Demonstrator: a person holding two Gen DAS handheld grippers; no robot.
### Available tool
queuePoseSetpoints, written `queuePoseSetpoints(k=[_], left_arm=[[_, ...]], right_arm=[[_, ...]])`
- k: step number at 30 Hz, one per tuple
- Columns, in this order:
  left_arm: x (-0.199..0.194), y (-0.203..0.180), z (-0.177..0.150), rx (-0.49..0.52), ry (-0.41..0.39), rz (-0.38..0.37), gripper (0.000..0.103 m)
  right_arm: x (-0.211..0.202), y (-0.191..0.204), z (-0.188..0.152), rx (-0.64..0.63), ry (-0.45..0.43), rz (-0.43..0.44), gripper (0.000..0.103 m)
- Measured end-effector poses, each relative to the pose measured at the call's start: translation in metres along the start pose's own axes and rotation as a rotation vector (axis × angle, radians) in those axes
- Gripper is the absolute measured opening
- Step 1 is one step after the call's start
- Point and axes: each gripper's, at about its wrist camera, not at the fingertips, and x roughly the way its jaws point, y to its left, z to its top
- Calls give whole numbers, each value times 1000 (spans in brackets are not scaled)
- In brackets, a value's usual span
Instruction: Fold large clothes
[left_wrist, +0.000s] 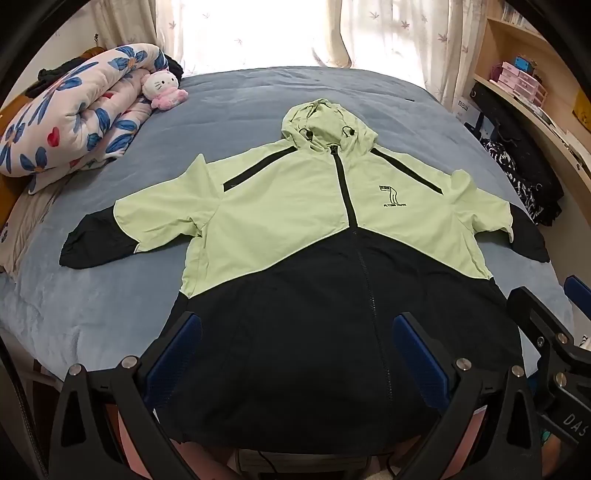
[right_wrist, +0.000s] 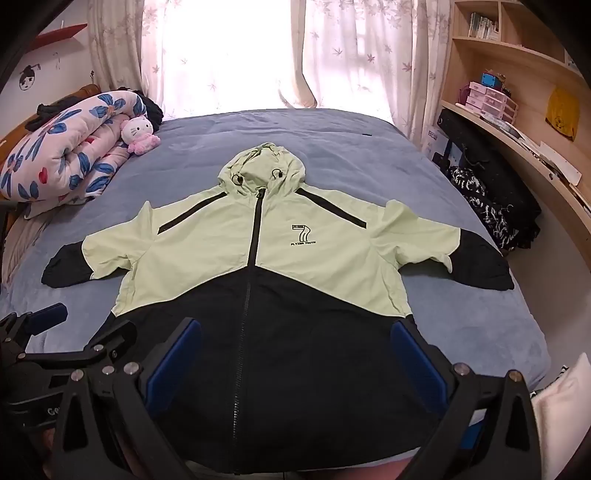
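A light green and black hooded jacket (left_wrist: 295, 206) lies flat, front up and zipped, on the blue bed (left_wrist: 110, 295), hood away from me and both sleeves spread out. It also shows in the right wrist view (right_wrist: 229, 251). My left gripper (left_wrist: 299, 332) is open and empty, hovering above the jacket's black hem on its left half. My right gripper (right_wrist: 297, 339) is open and empty above the hem's right half. The right gripper shows at the right edge of the left wrist view (left_wrist: 554, 325), and the left gripper at the left edge of the right wrist view (right_wrist: 55, 332).
A rolled floral quilt (left_wrist: 74, 118) and a pink plush cat (left_wrist: 164, 90) lie at the bed's far left. A curtained window (right_wrist: 236, 51) is behind the bed. Wooden shelves with boxes (right_wrist: 491, 96) and a dark patterned pile (right_wrist: 487, 214) stand along the right side.
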Motion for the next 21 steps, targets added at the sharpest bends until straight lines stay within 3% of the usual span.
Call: queuePoseSetpoints(k=[12, 21], left_arm=[[-2, 11, 5, 2, -10, -7, 102], [-5, -10, -2, 17, -18, -21, 102]], right_arm=[[-1, -3, -4, 13, 4, 12, 103], [4, -18, -8, 34, 7, 54, 103]])
